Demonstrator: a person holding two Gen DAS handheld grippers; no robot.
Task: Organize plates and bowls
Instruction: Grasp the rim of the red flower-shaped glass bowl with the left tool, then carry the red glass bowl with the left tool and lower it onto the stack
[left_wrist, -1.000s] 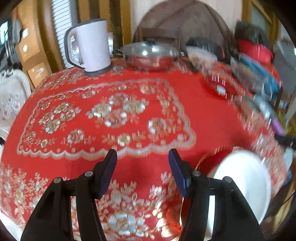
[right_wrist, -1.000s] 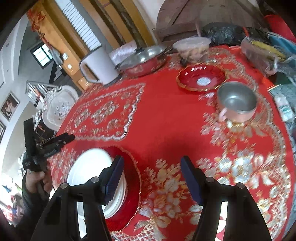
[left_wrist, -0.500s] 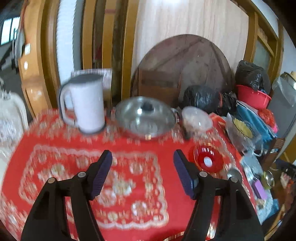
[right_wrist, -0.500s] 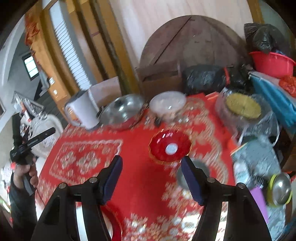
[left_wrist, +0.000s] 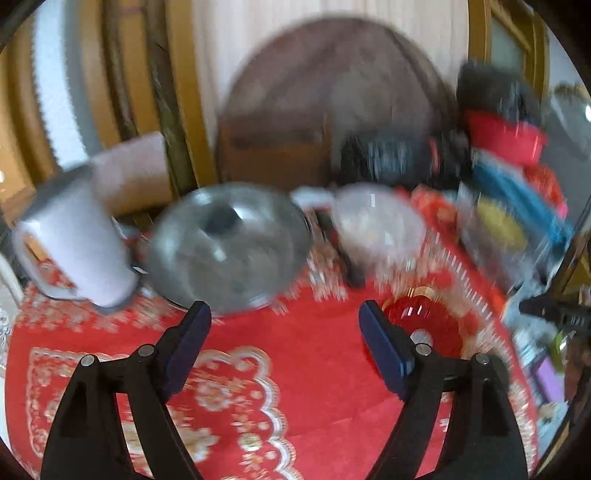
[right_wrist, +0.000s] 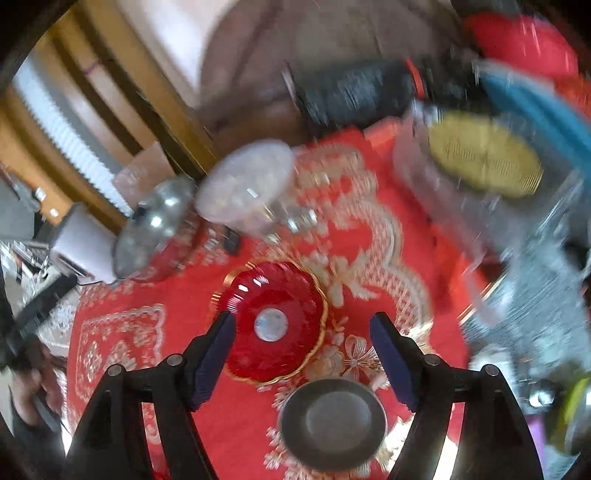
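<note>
A red tablecloth (right_wrist: 236, 417) is covering the tabletop; a red plate (right_wrist: 275, 319), metal bowl (right_wrist: 332, 413), lidded pan (left_wrist: 229, 243) and white kettle (left_wrist: 77, 247) are sitting on it.

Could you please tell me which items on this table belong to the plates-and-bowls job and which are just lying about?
Job:
red glass plate
metal bowl
left gripper and right gripper, jaws open, empty

Lying about:
white kettle
lidded steel pan
clear plastic tub
red tablecloth

Red plate (right_wrist: 277, 321) beside metal bowl (right_wrist: 332, 424)
</note>
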